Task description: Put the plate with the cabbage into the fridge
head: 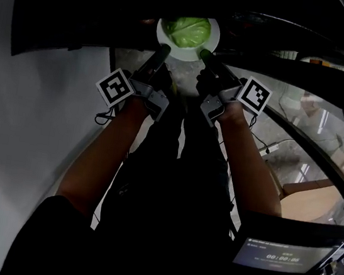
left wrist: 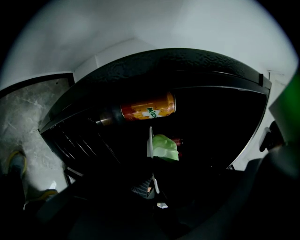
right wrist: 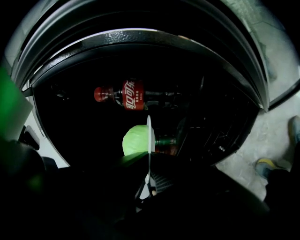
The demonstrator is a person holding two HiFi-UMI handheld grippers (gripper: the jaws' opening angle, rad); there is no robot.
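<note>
A white plate (head: 186, 43) carrying a green cabbage (head: 188, 32) is held at the mouth of the dark fridge (head: 82, 7). My left gripper (head: 164, 51) is shut on the plate's near left rim and my right gripper (head: 205, 55) on its near right rim. The left gripper view has the plate (left wrist: 150, 139) edge-on, with the cabbage (left wrist: 165, 147) to its right and the left gripper (left wrist: 153, 182) clamped on the rim. From the right gripper view the plate (right wrist: 149, 132) is also edge-on, the cabbage (right wrist: 135, 139) lies to its left, and the right gripper (right wrist: 147, 182) grips the rim.
Inside the fridge lie an orange soda bottle (left wrist: 147, 107), a red cola bottle (right wrist: 126, 99) and a green bottle (right wrist: 165, 140). Wire racks (left wrist: 79, 140) line one side. A white wall (head: 28, 120) is at the left; a screen (head: 279, 254) sits at the lower right.
</note>
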